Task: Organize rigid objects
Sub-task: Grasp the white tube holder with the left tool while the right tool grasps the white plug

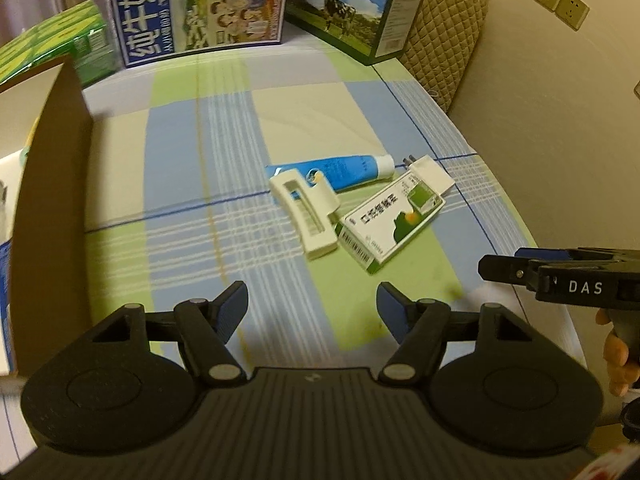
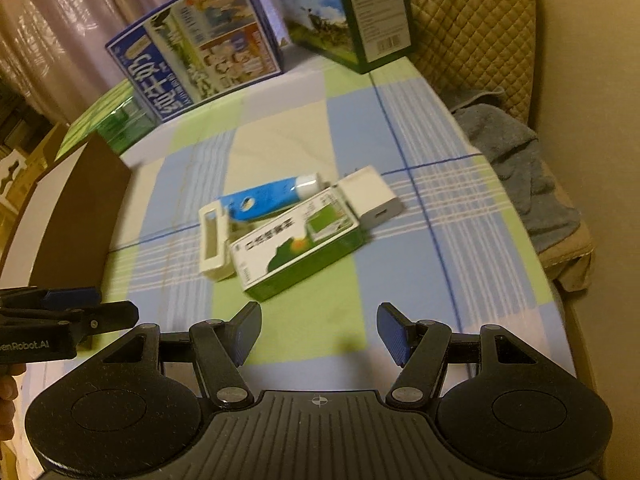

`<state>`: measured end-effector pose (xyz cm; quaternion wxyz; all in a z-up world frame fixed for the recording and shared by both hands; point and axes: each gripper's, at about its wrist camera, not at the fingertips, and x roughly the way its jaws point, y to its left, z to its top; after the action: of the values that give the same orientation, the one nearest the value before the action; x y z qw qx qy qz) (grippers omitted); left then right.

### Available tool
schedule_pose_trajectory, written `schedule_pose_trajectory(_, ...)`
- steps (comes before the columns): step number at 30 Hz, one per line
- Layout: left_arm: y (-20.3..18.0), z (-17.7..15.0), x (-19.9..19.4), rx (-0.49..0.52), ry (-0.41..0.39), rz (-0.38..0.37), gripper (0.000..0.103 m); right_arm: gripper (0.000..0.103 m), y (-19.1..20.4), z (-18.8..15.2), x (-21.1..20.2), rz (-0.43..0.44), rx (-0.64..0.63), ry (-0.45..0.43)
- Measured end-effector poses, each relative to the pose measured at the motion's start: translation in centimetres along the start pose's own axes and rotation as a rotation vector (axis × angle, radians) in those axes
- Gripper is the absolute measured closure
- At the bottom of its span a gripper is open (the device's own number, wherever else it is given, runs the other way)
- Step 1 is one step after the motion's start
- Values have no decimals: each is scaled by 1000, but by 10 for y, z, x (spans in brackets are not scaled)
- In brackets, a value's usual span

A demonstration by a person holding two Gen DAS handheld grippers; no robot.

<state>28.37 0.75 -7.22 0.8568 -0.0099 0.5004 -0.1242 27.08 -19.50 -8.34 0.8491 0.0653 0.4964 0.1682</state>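
The checked cloth (image 1: 360,120) in blue, green and cream covers the whole desk, with three big printed cartons along its far edge: a blue milk carton (image 1: 200,8), a green cow-picture carton (image 1: 352,12) and a bright green pack (image 1: 56,44). A brown cardboard box (image 1: 52,208) stands open at the left, probably where the small things belong. Those things lie in one tight cluster near the middle of the cloth, ahead of both tools. Largest of them is the green-and-white medicine box (image 2: 298,244), its long axis running diagonally from near-left to far-right. Touching its far side is the blue tube (image 2: 268,198), lying roughly parallel with its white cap to the right. The cream plastic clip (image 2: 214,242) sits at the box's left end, and the white charger plug (image 2: 370,196) at its right end. The left hand-held gripper (image 1: 312,312) hovers with jaws apart and nothing between them; the cluster lies ahead and slightly right of it. The right hand-held gripper (image 2: 318,330) is likewise open and empty, and looks nearer, with the medicine box almost straight ahead, so it seems better placed to pick first.
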Motion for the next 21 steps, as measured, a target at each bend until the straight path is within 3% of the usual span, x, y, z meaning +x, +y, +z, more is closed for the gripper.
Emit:
schedule_pose_trajectory(13, -3, 34, 53, -63, 9, -24, 35, 42, -34, 31, 28, -42, -7, -17)
schedule_pose_trajectory(21, -1, 52, 89, -92, 22, 7, 35, 42, -54, 45, 44, -56, -2, -8)
